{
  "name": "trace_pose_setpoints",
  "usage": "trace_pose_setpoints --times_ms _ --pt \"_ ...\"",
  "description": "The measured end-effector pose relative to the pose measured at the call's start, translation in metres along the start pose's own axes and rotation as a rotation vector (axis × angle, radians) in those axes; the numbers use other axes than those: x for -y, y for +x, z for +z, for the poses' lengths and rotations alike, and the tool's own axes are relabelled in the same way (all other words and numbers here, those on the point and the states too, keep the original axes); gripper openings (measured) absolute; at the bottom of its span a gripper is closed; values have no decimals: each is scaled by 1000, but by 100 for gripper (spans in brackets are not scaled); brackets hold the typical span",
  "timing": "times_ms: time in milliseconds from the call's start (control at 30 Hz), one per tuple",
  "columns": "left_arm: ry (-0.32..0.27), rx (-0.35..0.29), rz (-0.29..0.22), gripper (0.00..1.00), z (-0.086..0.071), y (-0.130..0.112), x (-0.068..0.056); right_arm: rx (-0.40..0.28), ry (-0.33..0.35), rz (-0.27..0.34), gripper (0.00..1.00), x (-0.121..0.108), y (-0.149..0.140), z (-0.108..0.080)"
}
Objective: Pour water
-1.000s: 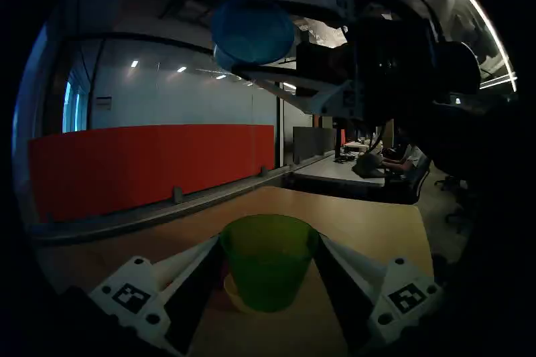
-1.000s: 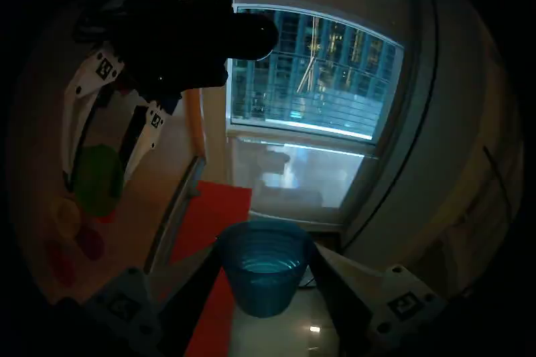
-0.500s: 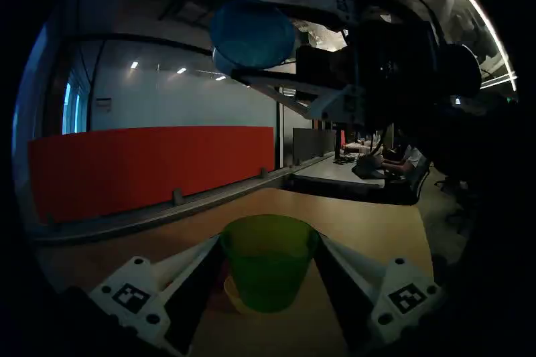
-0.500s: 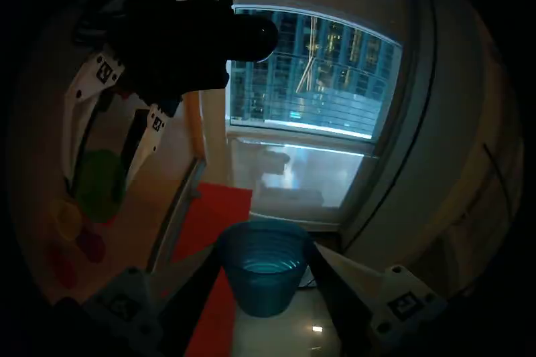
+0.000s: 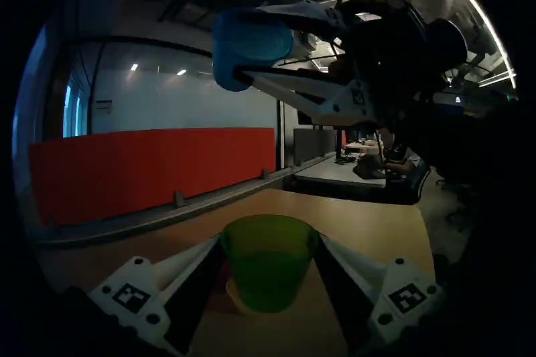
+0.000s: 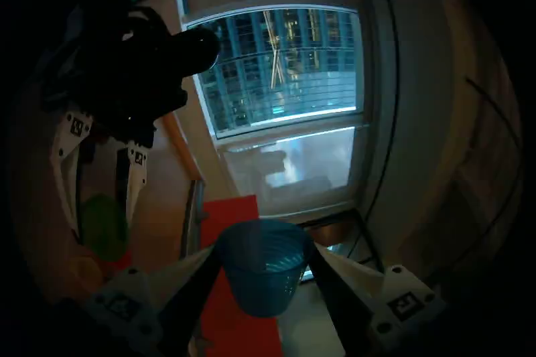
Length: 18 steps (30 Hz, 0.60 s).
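Jaws closed on green cup and blue cup, contents indistinct

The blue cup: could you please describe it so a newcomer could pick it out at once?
In the left gripper view, find the red partition behind the wooden table. Above it, high up, the right gripper holds the blue cup. Its blue colour and height set it apart from the green cup gripped low over the table.

Red partition, wooden table, window
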<state>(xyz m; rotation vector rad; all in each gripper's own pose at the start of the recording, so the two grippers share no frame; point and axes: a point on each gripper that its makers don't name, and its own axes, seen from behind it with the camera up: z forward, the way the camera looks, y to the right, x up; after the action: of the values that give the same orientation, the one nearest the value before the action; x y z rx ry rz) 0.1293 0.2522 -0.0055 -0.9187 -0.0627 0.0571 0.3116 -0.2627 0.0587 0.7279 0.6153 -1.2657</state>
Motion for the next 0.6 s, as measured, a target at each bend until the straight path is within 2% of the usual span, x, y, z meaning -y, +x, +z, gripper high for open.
trace_pose_setpoints --times_ms 333,600 --pt "4 -2 7 88 0 2 2 -36 3 312 91 4 10 -7" --pt "8 -2 7 88 -1 3 4 -74 29 608 91 15 26 -13"
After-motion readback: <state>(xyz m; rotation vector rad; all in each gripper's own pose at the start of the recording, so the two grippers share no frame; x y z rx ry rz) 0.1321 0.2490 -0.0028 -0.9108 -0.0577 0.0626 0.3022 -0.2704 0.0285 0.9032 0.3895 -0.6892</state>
